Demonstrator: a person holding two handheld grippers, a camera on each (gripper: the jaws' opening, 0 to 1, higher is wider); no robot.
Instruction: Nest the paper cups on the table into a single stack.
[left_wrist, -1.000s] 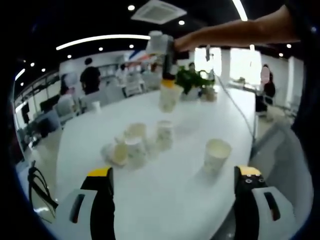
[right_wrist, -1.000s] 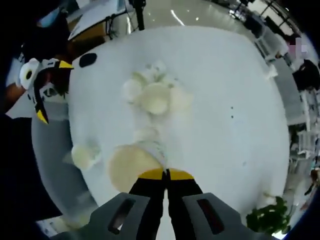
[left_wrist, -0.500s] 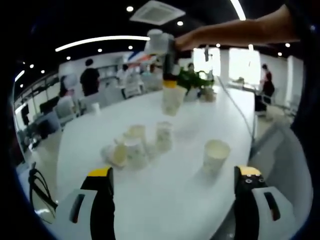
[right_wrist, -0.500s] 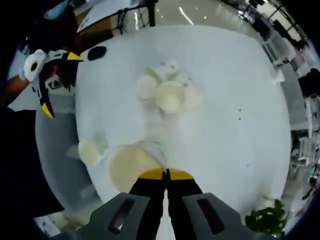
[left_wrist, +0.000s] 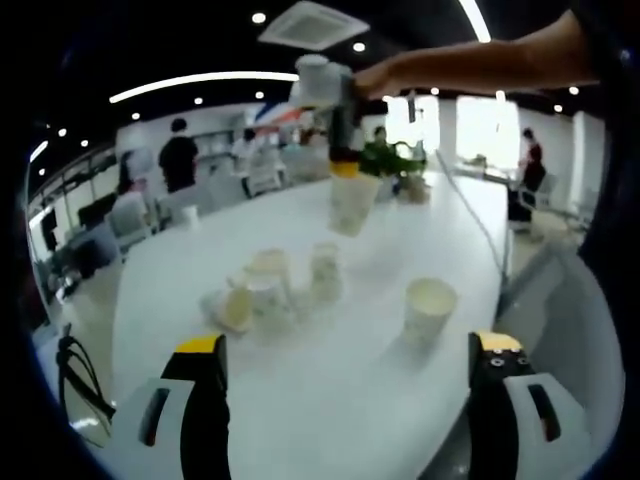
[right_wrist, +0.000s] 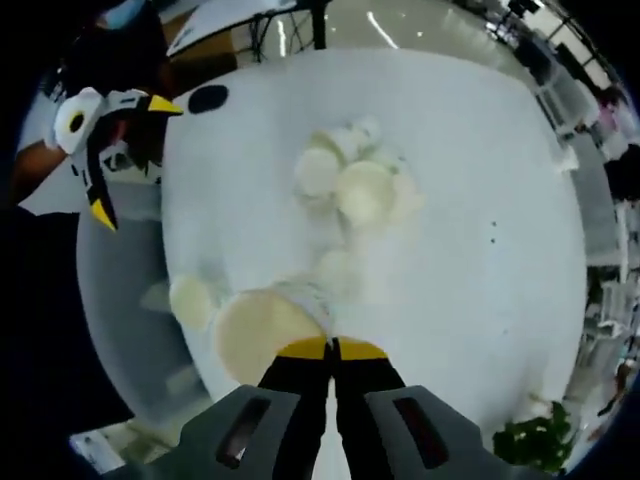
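I am gripping one paper cup (right_wrist: 268, 335) by its rim with the right gripper (right_wrist: 331, 349), jaws pinched together on the wall, the cup's open mouth lying just left of the jaw tips in the right gripper view. In the left gripper view that held cup (left_wrist: 352, 203) is hanging in the air above the white table (left_wrist: 330, 390), over the far middle. Below it a cluster of cups (left_wrist: 268, 290) is sitting mid-table, and a lone upright cup (left_wrist: 428, 311) is standing nearer and to the right. My left gripper (left_wrist: 347, 352) is hovering at the near edge with jaws spread wide apart, nothing between them. A potted plant (left_wrist: 388, 160) is standing at the far end.
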